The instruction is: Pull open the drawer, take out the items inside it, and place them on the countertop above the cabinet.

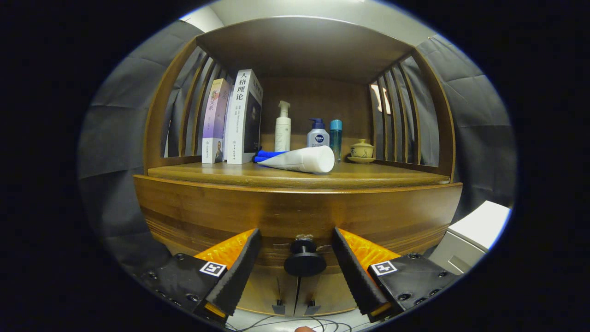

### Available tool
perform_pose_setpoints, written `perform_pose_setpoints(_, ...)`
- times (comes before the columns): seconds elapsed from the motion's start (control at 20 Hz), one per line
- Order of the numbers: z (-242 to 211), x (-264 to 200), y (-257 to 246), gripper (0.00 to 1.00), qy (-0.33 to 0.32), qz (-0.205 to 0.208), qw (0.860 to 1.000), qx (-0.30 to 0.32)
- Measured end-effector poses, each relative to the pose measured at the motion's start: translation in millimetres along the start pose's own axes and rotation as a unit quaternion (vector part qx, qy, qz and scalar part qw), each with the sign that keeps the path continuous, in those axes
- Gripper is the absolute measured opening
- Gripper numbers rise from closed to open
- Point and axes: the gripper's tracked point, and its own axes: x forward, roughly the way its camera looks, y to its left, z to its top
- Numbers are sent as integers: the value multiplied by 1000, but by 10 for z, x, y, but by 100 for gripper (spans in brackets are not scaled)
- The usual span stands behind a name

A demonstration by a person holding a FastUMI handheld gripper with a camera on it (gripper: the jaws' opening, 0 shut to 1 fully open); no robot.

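The gripper point(297, 263) is nearest, its 2 fingers point(237, 272) spread wide with nothing pinched, each carrying a small square marker tag near its base. Between the fingers, touching neither, sits the round black knob point(304, 262) of the wooden drawer point(295, 216), whose curved brown front is closed against the cabinet. Thin cables point(295, 323) trail on the pale floor under the fingers. Beside the cabinet, past the right finger, stands a white box-like unit point(474, 230). Above the drawer front runs the brown wooden countertop point(368, 177). On it, nearest the edge, a white tube point(302, 160) lies on its side, its flat cap pointing right, with a blue cloth point(267, 155) just behind its narrow end. Left of these, 2 upright books point(233, 120) stand side by side against the slatted wooden side. Farther back stand a tall white pump bottle point(282, 129), a short white pump bottle with a blue top point(318, 134) and a slim teal bottle point(336, 136). A small lidded ceramic cup on a saucer point(362, 151) rests near the right slats.
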Motion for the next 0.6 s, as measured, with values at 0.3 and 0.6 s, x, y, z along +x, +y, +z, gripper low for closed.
perform_pose_setpoints(0.3,17,123,11,98,-5,2,1000,-1)
perform_pose_setpoints(0.6,237,-170,-63,99,-29,21,999,7)
